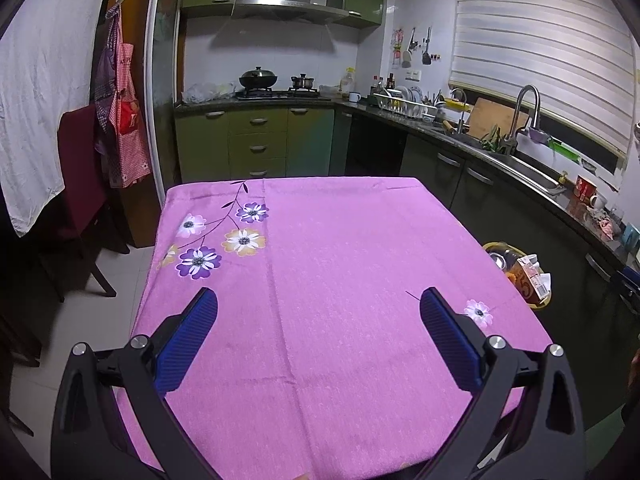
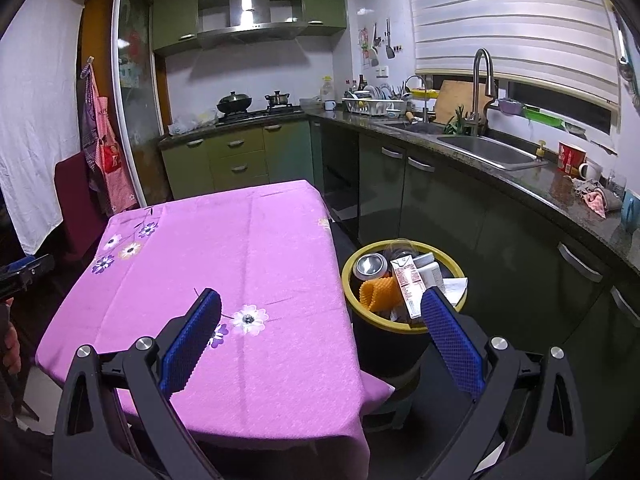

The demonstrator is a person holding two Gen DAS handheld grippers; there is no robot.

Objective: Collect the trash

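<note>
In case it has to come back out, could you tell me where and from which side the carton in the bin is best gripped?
Grip the carton by its upper end, coming from above. It stands tilted among the other rubbish with its top sticking up over the bin's yellow rim, so the lower part is buried. Probably close across its narrow faces. Both the right gripper and the left gripper are open.

My ribbed blue rubber pads (image 1: 188, 344) are hovering over a matt pink flowered cloth (image 1: 340, 280). A shiny metal can (image 2: 370, 265) and a printed paper carton (image 2: 408, 284) are lying in the glossy yellow-rimmed bin (image 2: 350, 292).

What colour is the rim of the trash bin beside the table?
Yellow, on a black body; the trash bin shows best in the right wrist view.
</note>
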